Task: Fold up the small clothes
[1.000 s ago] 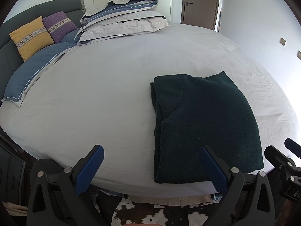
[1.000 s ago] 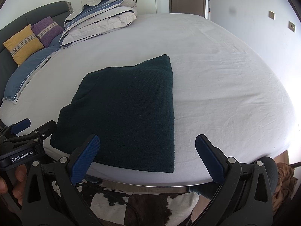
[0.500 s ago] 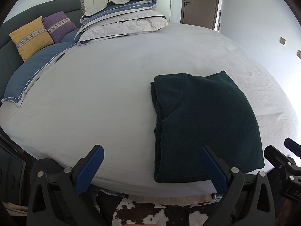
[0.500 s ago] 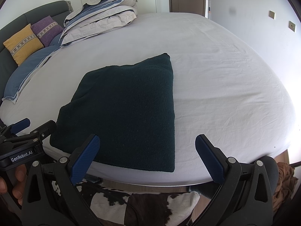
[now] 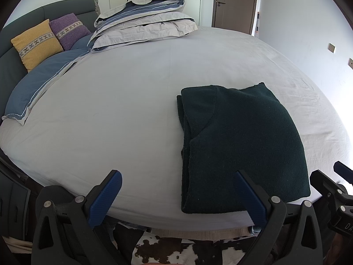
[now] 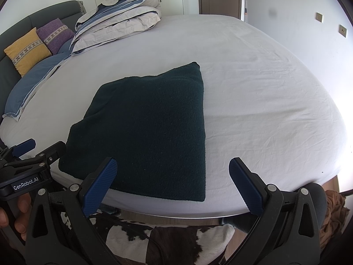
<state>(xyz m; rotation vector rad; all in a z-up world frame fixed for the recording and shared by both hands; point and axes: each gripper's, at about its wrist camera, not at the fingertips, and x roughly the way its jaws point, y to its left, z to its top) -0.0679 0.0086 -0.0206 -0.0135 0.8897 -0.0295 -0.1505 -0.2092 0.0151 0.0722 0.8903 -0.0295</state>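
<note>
Over at nine o'clock a mustard-yellow cushion with a patterned band (image 5: 36,44) leans on the headboard; at eleven o'clock sits the stack of folded grey-and-blue bedding (image 5: 145,19). The left gripper (image 5: 176,195) hangs spread wide at the near edge of the white-sheeted bed (image 5: 123,101), gripping nothing. The dark green knitted garment, folded into a rectangle (image 6: 150,123), lies at five o'clock of the mattress in the left view, its near hem right on the bed's lip. The right gripper (image 6: 173,181) is likewise splayed and empty, just short of that hem. I'd worry about a careless tug dragging the fold off the edge, or pinching one layer only and undoing the fold.
</note>
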